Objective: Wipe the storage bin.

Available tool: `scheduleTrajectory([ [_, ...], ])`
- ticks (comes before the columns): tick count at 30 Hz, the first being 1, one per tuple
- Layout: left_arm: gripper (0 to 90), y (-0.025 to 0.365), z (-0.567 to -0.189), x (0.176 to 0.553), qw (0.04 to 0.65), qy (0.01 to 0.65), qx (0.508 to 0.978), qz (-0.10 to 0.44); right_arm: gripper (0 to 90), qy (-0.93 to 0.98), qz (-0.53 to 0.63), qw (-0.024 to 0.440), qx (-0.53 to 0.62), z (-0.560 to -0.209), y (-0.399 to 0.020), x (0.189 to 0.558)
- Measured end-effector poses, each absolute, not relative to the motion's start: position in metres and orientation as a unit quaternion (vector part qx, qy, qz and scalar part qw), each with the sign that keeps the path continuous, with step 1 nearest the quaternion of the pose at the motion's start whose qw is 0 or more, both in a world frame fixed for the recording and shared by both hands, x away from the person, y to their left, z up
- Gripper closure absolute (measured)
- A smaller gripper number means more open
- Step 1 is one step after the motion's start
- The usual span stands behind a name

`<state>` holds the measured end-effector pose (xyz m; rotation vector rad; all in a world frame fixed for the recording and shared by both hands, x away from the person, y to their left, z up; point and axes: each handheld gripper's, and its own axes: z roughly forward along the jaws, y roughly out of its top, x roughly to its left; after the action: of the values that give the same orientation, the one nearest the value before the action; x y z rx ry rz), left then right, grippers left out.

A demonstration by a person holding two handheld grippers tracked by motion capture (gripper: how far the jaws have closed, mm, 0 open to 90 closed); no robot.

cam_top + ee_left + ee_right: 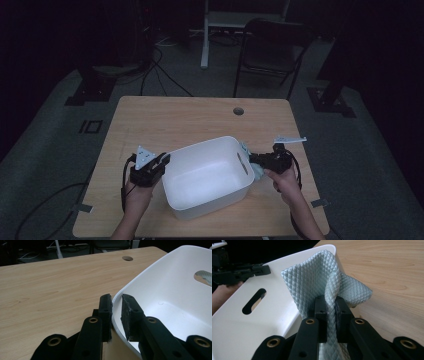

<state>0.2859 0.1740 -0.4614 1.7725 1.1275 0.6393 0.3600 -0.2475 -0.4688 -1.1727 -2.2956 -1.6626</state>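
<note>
Cloth pinched by right hand-held gripper against bin rim; left hand-held gripper clamps opposite rim.

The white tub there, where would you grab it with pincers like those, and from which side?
Best on the thin top rim of the white tub, coming from outside with one jaw each side of the wall. The left gripper does that already: its jaws straddle the rim at the corner. The wall is thin and upright, so flat pads clamp it well. The handle slot is probably another place to hold.
</note>
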Motion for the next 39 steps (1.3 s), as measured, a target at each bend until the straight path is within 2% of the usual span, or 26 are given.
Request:
scheduleTrajectory([
  [5, 78.4, 0.173, -0.461, 0.286, 0.455, 0.459, 0.718, 0.260, 83.0, -0.747, -0.552, 0.019, -0.370, -0.456, -0.245, 0.363],
  [10, 78.3, 0.173, -0.461, 0.285, 0.452, 0.460, 0.718, 0.262, 83.1, -0.757, -0.529, 0.033, -0.383, -0.468, -0.239, 0.373],
  [18, 78.3, 0.172, -0.461, 0.285, 0.450, 0.459, 0.719, 0.263, 83.1, -0.743, -0.553, 0.038, -0.376, -0.459, -0.243, 0.377],
  [24, 78.3, 0.172, -0.461, 0.285, 0.448, 0.461, 0.719, 0.265, 83.0, -0.749, -0.537, 0.055, -0.385, -0.473, -0.239, 0.387],
  [31, 78.3, 0.172, -0.461, 0.285, 0.449, 0.461, 0.718, 0.264, 83.1, -0.757, -0.536, 0.038, -0.371, -0.460, -0.237, 0.389],
  [36, 78.3, 0.172, -0.461, 0.285, 0.449, 0.463, 0.717, 0.264, 83.1, -0.754, -0.529, 0.052, -0.385, -0.475, -0.235, 0.394],
  [39, 78.3, 0.172, -0.461, 0.285, 0.449, 0.461, 0.719, 0.264, 83.1, -0.765, -0.517, 0.042, -0.383, -0.474, -0.234, 0.395],
])
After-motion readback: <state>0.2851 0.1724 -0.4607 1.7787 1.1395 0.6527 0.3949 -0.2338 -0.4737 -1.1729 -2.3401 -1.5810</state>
